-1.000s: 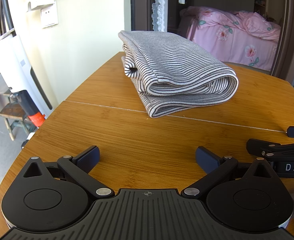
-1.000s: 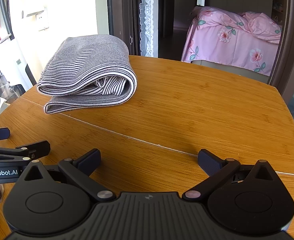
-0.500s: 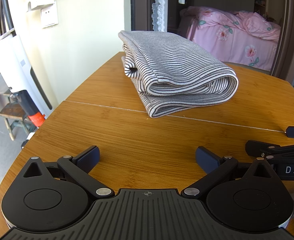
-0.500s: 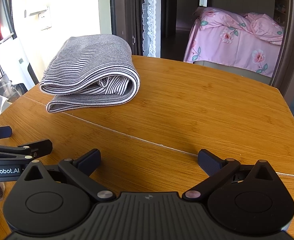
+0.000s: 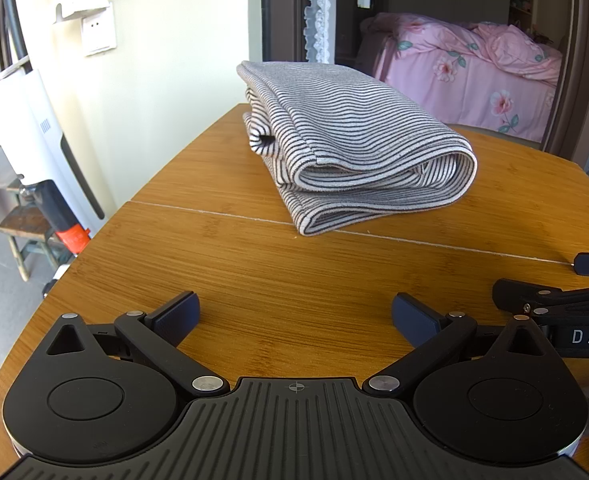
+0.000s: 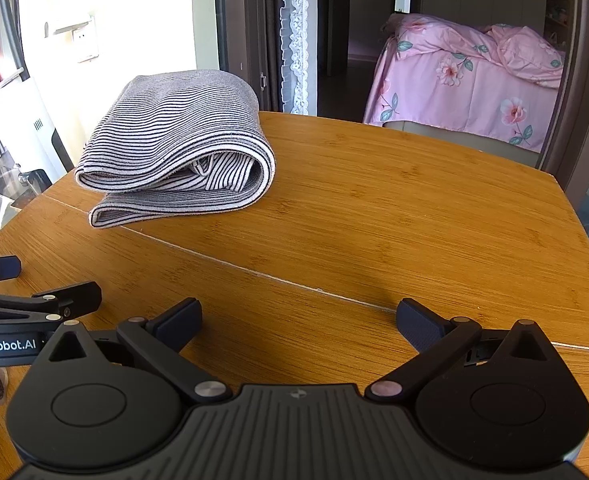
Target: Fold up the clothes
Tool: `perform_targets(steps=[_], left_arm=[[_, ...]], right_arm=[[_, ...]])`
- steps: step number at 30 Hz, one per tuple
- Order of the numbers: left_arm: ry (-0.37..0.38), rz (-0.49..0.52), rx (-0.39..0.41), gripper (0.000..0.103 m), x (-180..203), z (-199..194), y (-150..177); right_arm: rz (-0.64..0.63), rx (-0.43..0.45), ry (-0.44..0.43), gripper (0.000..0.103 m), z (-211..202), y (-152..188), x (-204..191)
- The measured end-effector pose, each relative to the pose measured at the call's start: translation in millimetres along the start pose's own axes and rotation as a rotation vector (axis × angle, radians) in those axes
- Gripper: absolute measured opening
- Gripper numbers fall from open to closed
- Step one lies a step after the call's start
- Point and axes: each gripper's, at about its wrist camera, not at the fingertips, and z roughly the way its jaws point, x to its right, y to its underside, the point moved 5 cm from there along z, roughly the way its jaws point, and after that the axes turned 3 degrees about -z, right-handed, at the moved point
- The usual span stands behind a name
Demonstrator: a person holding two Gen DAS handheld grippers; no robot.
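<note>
The striped garment (image 5: 354, 152) lay folded into a thick bundle in the upper middle of the left wrist frame, on the wooden table (image 5: 294, 272), across the table's seam. In the right wrist frame it sat upper left. The left gripper (image 5: 294, 316) and the right gripper (image 6: 299, 320) both rested low at the bottom of their frames, jaws spread wide, holding nothing, well apart from the cloth. The fold looked finished, though its far side was hidden. If tidying was due, pressing the puffy rolled edge flat would serve best, approaching low and slowly so the layers would not slide.
</note>
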Motion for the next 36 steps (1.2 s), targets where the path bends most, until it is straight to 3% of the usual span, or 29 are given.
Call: perform_targets(steps=[36], left_arm=[[0.0,-0.001,-0.001,0.103,-1.3,0.3,-1.3]], right_arm=[[0.034,-0.001,0.04,0.103,0.4,-2.3,3.1]])
